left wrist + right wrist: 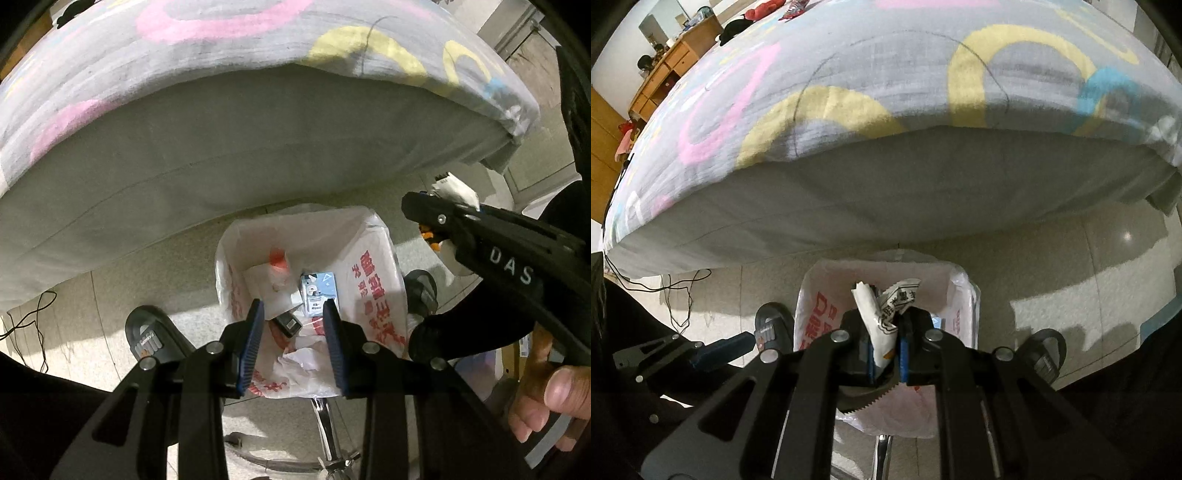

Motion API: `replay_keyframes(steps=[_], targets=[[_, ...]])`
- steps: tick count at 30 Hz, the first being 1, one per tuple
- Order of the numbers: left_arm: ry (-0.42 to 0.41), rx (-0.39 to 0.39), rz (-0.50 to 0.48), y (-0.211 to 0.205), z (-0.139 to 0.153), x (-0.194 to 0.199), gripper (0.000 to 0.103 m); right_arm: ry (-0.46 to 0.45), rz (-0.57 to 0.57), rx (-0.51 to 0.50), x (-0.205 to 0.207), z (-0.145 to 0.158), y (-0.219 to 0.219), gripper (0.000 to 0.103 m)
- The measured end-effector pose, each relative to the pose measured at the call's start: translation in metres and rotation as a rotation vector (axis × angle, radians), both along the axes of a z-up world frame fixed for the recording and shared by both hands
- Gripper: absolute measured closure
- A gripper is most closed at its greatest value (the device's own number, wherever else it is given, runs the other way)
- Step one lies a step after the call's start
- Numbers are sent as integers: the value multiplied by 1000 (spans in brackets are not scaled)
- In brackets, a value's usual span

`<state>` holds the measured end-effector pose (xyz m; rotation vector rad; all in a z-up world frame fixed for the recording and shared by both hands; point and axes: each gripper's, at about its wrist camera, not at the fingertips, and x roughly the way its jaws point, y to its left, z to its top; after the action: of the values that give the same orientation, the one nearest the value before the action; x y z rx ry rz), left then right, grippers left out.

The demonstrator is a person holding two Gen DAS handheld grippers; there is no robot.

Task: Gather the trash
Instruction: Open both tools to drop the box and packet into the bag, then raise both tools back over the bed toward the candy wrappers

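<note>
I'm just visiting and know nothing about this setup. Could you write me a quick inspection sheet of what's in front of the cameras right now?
Surface: pale tiled floor beside a bed with a ring-patterned cover.
Job's things: bin lined with a white plastic bag, already holding small packets and scraps; a crumpled white wrapper.
Clutter: two dark slippers, one on each side of the bin.
Grippers: left tool open and empty above the bin; right tool shut on the wrapper, over the bin.
Cables: thin black cable on the floor by the bed.
Surroundings: wooden dresser beyond the bed.
</note>
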<state>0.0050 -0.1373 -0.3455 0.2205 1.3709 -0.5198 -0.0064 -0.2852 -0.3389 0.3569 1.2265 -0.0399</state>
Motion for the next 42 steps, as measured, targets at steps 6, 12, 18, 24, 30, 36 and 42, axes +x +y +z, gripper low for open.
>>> replay_keyframes(steps=[6,12,18,24,30,36,42], targets=[[-13,-12,25,2,4,2,18,17,-13,40,1,-3,0,26],[-18,0,32,3,5,2,18,23,-52,57,-2,-3,-9,26],[-18,-2,36,2,4,2,18,21,-48,65,-3,-4,-6,26],[-21,0,44,4,5,3,18,24,-58,68,-2,-6,-8,26],[-43,-12,53,6,10,2,18,16,-65,76,-3,-4,-8,24],[-72,-30,81,10,20,3,18,-44,-53,77,-9,13,-6,17],[-151,-73,122,17,50,3,17,-148,-36,55,-20,43,-4,14]])
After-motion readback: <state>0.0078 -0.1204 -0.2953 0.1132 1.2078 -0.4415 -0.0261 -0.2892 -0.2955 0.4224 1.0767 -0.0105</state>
